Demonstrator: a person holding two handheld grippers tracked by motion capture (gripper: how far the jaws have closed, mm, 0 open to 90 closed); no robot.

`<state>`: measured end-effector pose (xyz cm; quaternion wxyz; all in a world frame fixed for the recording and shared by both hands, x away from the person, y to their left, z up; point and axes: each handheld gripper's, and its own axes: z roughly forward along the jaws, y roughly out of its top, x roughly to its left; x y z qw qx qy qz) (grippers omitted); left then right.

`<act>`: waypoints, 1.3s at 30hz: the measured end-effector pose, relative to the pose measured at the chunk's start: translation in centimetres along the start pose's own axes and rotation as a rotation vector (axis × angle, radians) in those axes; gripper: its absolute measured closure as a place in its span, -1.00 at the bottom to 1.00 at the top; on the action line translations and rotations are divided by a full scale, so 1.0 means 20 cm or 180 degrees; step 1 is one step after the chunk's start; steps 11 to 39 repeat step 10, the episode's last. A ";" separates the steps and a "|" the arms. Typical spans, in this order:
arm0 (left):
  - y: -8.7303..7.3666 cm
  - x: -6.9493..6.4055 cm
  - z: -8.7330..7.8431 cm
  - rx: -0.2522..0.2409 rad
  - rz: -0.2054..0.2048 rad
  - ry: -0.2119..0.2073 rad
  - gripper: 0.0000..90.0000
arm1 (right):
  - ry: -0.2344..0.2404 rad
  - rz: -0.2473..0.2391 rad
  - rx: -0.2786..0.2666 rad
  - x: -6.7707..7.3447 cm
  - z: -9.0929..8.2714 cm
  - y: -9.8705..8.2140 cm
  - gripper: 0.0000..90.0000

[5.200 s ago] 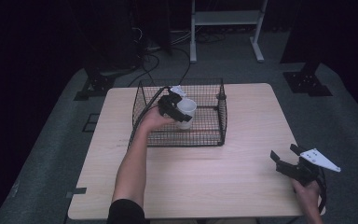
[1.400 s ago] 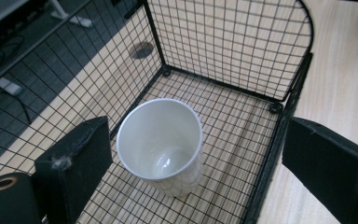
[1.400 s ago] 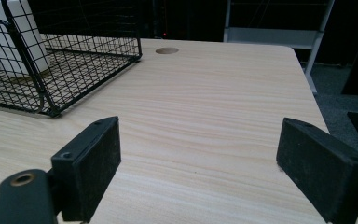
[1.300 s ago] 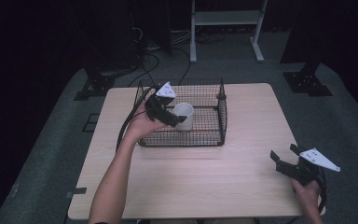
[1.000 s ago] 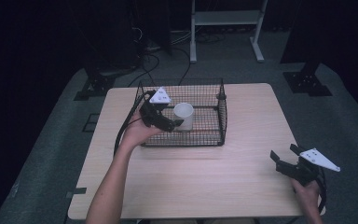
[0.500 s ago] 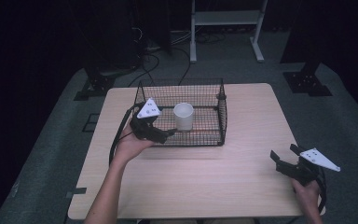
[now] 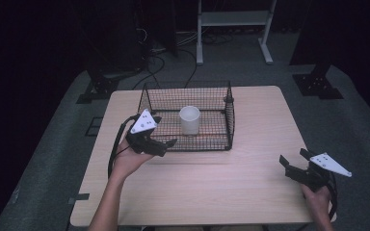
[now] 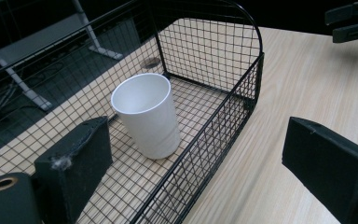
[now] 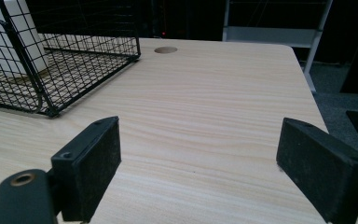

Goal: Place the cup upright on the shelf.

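Observation:
A white cup (image 7: 189, 120) stands upright inside the black wire basket (image 7: 231, 115) at the middle back of the table. My left gripper (image 7: 167, 147) hovers just outside the basket's front left corner, open and holding nothing. In the left gripper view the cup (image 8: 147, 116) sits beyond the left jaw, and the basket's near wall (image 8: 214, 135) runs up between the wide-apart jaws of the left gripper (image 8: 196, 172). My right gripper (image 7: 294, 158) rests open near the table's front right corner. In the right gripper view the right gripper (image 9: 200, 168) has only bare tabletop between its jaws.
The wooden table (image 7: 250, 183) shows bare wood in front of and to the right of the basket. A small round hole (image 9: 166, 50) sits in the tabletop beyond the basket (image 9: 88, 70). Dark floor, cables and a white stand (image 7: 231, 19) lie behind the table.
My left gripper has let go of the cup, pulled out of the basket and moved toward the front left. The cup stays standing in the basket. The right gripper has not moved.

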<state>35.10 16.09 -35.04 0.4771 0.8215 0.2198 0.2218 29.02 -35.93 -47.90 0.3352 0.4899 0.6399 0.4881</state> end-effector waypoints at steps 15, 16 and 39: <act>-0.12 -0.10 -0.07 -0.0063 -0.0071 0.0043 -0.86 | -0.0001 0.0009 -0.0009 0.00 0.00 0.00 -0.71; -0.12 -0.10 -0.07 -0.0063 -0.0071 0.0043 -0.86 | -0.0001 0.0009 -0.0009 0.00 0.00 0.00 -0.71; -0.12 -0.10 -0.07 -0.0063 -0.0071 0.0043 -0.86 | -0.0001 0.0009 -0.0009 0.00 0.00 0.00 -0.71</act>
